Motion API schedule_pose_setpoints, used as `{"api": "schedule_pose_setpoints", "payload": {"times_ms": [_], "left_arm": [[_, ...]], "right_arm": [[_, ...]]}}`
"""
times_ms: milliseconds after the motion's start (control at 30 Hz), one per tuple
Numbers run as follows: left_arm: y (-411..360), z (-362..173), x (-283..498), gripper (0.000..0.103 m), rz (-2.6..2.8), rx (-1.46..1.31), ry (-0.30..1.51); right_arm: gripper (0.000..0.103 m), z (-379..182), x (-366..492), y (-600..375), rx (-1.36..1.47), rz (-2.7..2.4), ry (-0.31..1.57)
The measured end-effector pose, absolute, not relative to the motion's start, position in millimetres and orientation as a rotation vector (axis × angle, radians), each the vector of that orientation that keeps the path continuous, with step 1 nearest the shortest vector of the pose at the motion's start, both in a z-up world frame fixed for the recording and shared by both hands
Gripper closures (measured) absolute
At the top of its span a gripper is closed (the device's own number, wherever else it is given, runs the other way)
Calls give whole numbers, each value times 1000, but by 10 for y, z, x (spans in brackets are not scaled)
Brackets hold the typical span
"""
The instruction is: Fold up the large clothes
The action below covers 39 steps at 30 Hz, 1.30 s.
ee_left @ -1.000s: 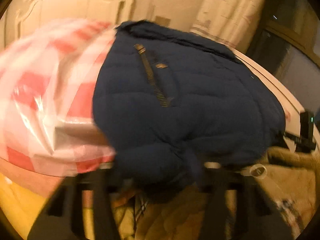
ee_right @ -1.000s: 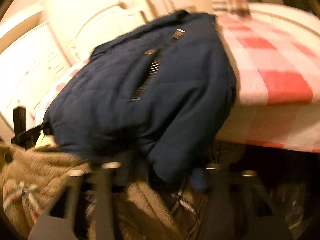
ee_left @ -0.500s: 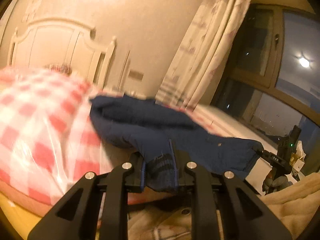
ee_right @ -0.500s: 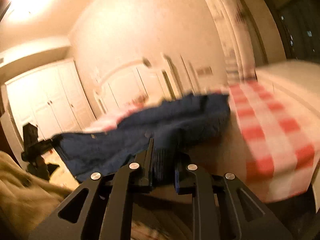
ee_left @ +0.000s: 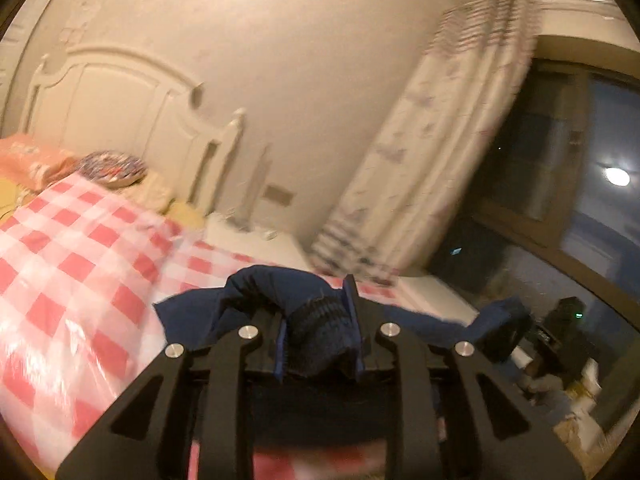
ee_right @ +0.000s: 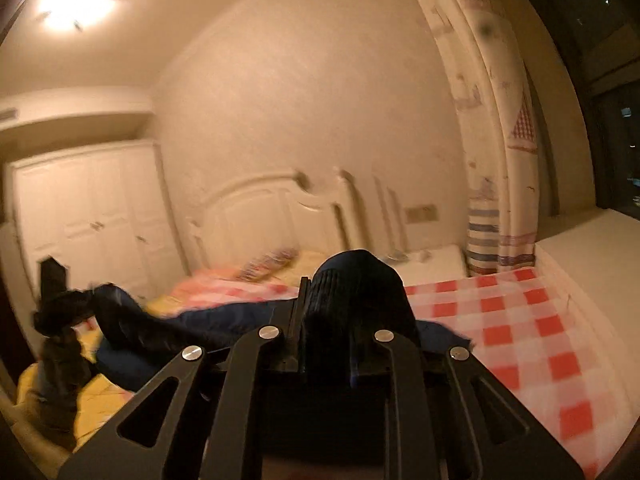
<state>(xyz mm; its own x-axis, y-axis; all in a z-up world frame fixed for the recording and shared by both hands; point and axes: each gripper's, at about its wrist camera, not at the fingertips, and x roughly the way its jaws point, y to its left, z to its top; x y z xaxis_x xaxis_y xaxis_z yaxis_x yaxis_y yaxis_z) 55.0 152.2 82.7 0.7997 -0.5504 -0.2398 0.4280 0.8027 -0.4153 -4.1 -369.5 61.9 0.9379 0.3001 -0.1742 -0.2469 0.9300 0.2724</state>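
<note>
A navy quilted jacket (ee_left: pixel 264 292) hangs stretched between my two grippers above the red-and-white checked bed cover (ee_left: pixel 80 264). My left gripper (ee_left: pixel 320 320) is shut on a ribbed dark cuff of the jacket. My right gripper (ee_right: pixel 332 312) is shut on the other ribbed cuff (ee_right: pixel 352 280). In the left wrist view the jacket runs right to the other gripper (ee_left: pixel 560 320). In the right wrist view the jacket (ee_right: pixel 192 320) runs left to the other gripper (ee_right: pixel 56 300). The jacket's body is mostly hidden below the fingers.
A white headboard (ee_left: pixel 120 120) and pillows (ee_left: pixel 112 168) stand at the bed's far end. A curtain (ee_left: pixel 432 160) and dark window (ee_left: pixel 580 180) lie to the right. A white wardrobe (ee_right: pixel 88 212) is at left. A yellow quilt (ee_right: pixel 100 400) lies at the bed's near-left side.
Both grippers have risen and tilted up, lifting the jacket off the bed edge by its cuffs. The jacket went from a heap to a stretched span between the grippers.
</note>
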Motion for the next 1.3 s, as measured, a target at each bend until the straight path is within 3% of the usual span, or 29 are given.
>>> {"api": "schedule_pose_setpoints", "payload": {"times_ms": [200, 300, 367, 433, 533, 700, 767, 800, 933, 1000, 1033, 1067, 1133, 1167, 1300], "left_arm": [[1181, 463, 2147, 69, -354, -381, 589], [1079, 68, 2808, 53, -299, -388, 734], [1181, -126, 3009, 35, -281, -452, 781], [1423, -140, 3072, 23, -242, -525, 738], [1772, -11, 3043, 8, -243, -563, 662], [1770, 76, 3031, 4, -284, -400, 701], [1577, -42, 3040, 4, -327, -312, 771], [1450, -125, 3050, 4, -339, -254, 803], [1131, -481, 3131, 4, -319, -151, 893], [1045, -657, 3203, 6, -319, -145, 945], [993, -736, 3220, 24, -291, -111, 954], [973, -751, 3211, 60, -238, -73, 939], [1047, -649, 3128, 91, -220, -107, 882], [1102, -547, 3060, 96, -244, -144, 843], [1152, -20, 2803, 97, -289, -141, 711]], "right_arm": [[85, 127, 1556, -3769, 316, 161, 475], [81, -331, 2072, -3852, 383, 108, 631], [77, -528, 2235, -3969, 478, 118, 683], [77, -562, 2242, -4111, 565, 150, 668], [66, -433, 2129, -4283, 562, 142, 616], [53, -415, 2186, -4251, 349, 107, 706], [24, -526, 2262, -4161, 305, 131, 756], [17, -573, 2275, -4125, 288, 135, 768], [15, -783, 2422, -3972, 234, 149, 841], [15, -940, 2523, -3928, 226, 160, 906], [24, -989, 2545, -3902, 219, 174, 916], [52, -965, 2519, -3887, 219, 202, 878], [80, -832, 2419, -3885, 198, 164, 801], [86, -734, 2341, -3887, 203, 161, 752], [89, -224, 1965, -3843, 206, 193, 576]]}}
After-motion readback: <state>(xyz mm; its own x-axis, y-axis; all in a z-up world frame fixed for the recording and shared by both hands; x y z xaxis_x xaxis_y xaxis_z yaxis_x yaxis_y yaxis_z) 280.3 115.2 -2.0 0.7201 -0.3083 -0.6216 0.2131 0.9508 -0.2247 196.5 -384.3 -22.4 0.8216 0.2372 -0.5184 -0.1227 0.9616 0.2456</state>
